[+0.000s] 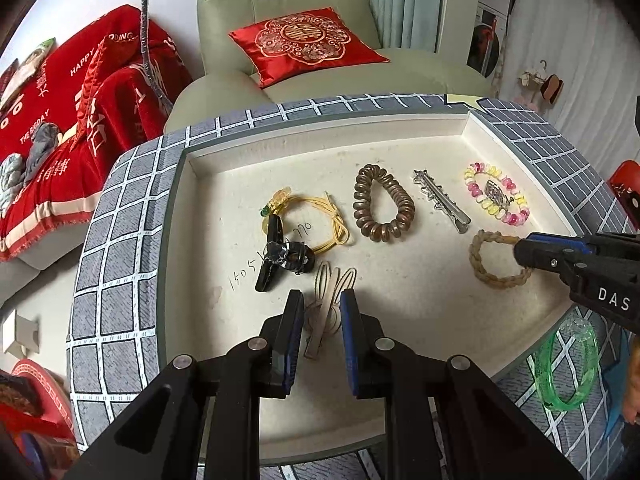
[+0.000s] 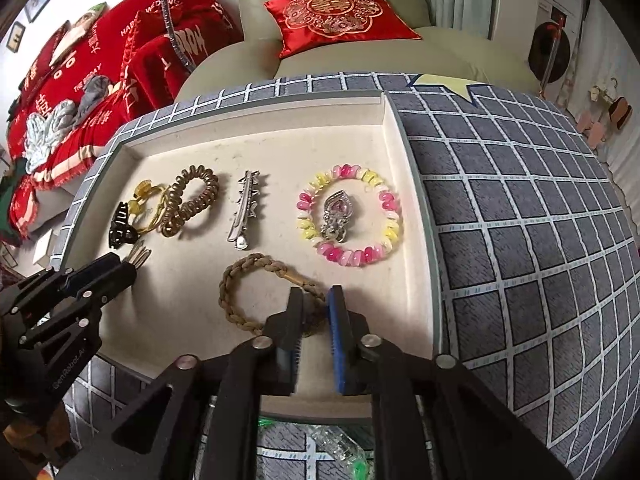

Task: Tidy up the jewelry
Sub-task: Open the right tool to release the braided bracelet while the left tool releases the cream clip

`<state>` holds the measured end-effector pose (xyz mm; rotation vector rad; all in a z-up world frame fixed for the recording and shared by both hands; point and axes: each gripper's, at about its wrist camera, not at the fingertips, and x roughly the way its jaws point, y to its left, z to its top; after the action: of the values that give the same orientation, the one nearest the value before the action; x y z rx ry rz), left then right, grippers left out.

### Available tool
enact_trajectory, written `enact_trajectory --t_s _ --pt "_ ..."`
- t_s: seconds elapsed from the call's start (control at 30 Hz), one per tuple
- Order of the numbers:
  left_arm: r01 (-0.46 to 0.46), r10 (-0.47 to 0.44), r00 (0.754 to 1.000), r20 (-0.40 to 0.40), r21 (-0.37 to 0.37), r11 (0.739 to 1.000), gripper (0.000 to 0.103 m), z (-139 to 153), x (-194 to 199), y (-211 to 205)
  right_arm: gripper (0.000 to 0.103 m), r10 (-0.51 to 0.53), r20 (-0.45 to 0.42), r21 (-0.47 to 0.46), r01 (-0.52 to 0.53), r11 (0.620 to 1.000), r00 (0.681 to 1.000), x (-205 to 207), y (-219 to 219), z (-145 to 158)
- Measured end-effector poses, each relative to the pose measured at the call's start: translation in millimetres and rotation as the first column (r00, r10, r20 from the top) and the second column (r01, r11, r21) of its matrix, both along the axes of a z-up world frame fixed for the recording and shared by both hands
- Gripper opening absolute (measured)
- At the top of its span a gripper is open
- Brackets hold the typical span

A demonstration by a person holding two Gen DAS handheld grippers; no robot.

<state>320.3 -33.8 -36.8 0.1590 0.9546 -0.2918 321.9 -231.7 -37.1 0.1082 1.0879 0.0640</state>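
Lying in a shallow cream tray [image 1: 400, 126]: yellow cord hair tie [image 1: 316, 220], brown spiral hair tie [image 1: 382, 202], silver star clip [image 1: 440, 201], pink-yellow bead bracelet [image 2: 349, 214], black claw clip [image 1: 276, 258]. Left gripper [image 1: 320, 300], jaws narrow, pads flanking a beige hair clip [image 1: 326, 308]; contact unclear. Right gripper [image 2: 315, 298], slightly parted, straddles a braided tan bracelet [image 2: 256, 292] without pressing it.
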Motion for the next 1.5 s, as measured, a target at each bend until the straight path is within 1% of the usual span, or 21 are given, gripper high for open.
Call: enact_trajectory --t_s 0.03,0.07,0.17,0.23,0.3,0.33,0.57,0.67,0.8,0.97,1.2,1.23,1.27,1.3,1.33,1.37,1.43,1.5 --pt "-0.001 0.001 1.0 0.001 0.001 1.0 0.035 0.1 -0.5 -0.4 0.049 -0.001 -0.001 0.001 0.001 1.0 1.0 -0.3 0.3 0.2" --pt "-0.001 0.001 1.0 0.001 0.002 1.0 0.035 0.1 -0.8 -0.9 0.057 -0.001 0.002 0.001 0.001 1.0 1.0 -1.1 0.5 0.6" --pt "-0.003 0.003 1.0 0.0 0.011 1.0 0.035 0.3 -1.4 -1.9 0.057 -0.003 0.017 0.009 0.003 1.0 1.0 -4.3 1.3 4.2" --pt "-0.003 0.003 1.0 0.004 0.012 1.0 0.035 1.6 -2.4 -2.1 0.057 -0.009 0.05 0.039 0.007 0.999 0.999 -8.2 -0.3 11.6" --pt "-0.005 0.005 1.0 0.013 0.008 1.0 0.035 3.6 -3.9 -2.1 0.06 -0.014 0.072 0.062 0.01 0.998 0.997 -10.9 -1.3 18.5" --pt "-0.006 0.006 1.0 0.015 0.006 1.0 0.035 4.3 -4.0 -1.9 0.064 -0.018 0.083 0.07 0.013 0.997 0.996 -13.0 -1.4 22.0" --pt "-0.012 0.012 1.0 0.004 -0.039 0.999 0.035 8.0 -2.7 1.3 0.067 -0.047 0.132 0.108 0.032 0.994 0.99 -31.5 -5.3 42.2" --pt "-0.027 0.027 1.0 -0.011 -0.051 0.998 0.035 5.9 0.5 3.7 0.069 -0.057 0.139 0.123 0.04 0.992 0.989 -38.2 -8.8 46.0" --pt "-0.034 0.033 0.999 -0.016 -0.041 0.999 0.035 3.5 1.5 3.0 0.069 -0.072 0.146 0.137 0.052 0.989 0.987 -43.6 -14.8 48.4" --pt "-0.036 0.036 0.999 0.007 -0.033 0.999 0.035 7.3 -0.5 1.5 0.069 -0.084 0.152 0.153 0.06 0.986 0.985 -50.5 -19.2 50.2" --pt "-0.053 0.054 0.998 0.038 -0.044 0.998 0.036 16.3 -1.0 3.9 0.069 -0.091 0.154 0.158 0.066 0.985 0.984 -55.1 -20.5 50.7" --pt "-0.055 0.057 0.998 0.038 -0.052 0.997 0.063 17.1 -0.9 4.7 0.069 -0.093 0.154 0.158 0.068 0.985 0.984 -55.8 -21.3 50.9" --pt "-0.062 0.065 0.997 0.041 -0.057 0.996 0.086 18.3 -1.2 5.9 0.069 -0.095 0.155 0.159 0.07 0.985 0.983 -56.5 -21.8 51.3" --pt "-0.078 0.082 0.995 0.065 -0.058 0.995 0.103 20.9 -3.4 7.4 0.069 -0.096 0.156 0.16 0.07 0.985 0.983 -57.3 -22.9 51.5" --pt "-0.091 0.096 0.99 0.104 -0.059 0.994 0.103 25.2 -6.9 8.8 0.069 -0.096 0.156 0.161 0.07 0.984 0.983 -57.8 -23.3 51.8" --pt "-0.082 0.089 0.989 0.116 -0.064 0.995 0.103 28.0 -8.4 9.2 0.069 -0.095 0.155 0.159 0.07 0.985 0.983 -57.8 -23.4 51.6" --pt "-0.073 0.079 0.992 0.1 -0.069 0.995 0.103 30.0 -8.0 9.1 0.069 -0.096 0.151 0.158 0.072 0.985 0.984 -58.0 -23.6 51.5" --pt "-0.077 0.084 0.99 0.112 -0.066 0.995 0.103 32.8 -9.4 10.0 0.069 -0.096 0.153 0.164 0.07 0.984 0.984 -58.9 -23.4 52.0"
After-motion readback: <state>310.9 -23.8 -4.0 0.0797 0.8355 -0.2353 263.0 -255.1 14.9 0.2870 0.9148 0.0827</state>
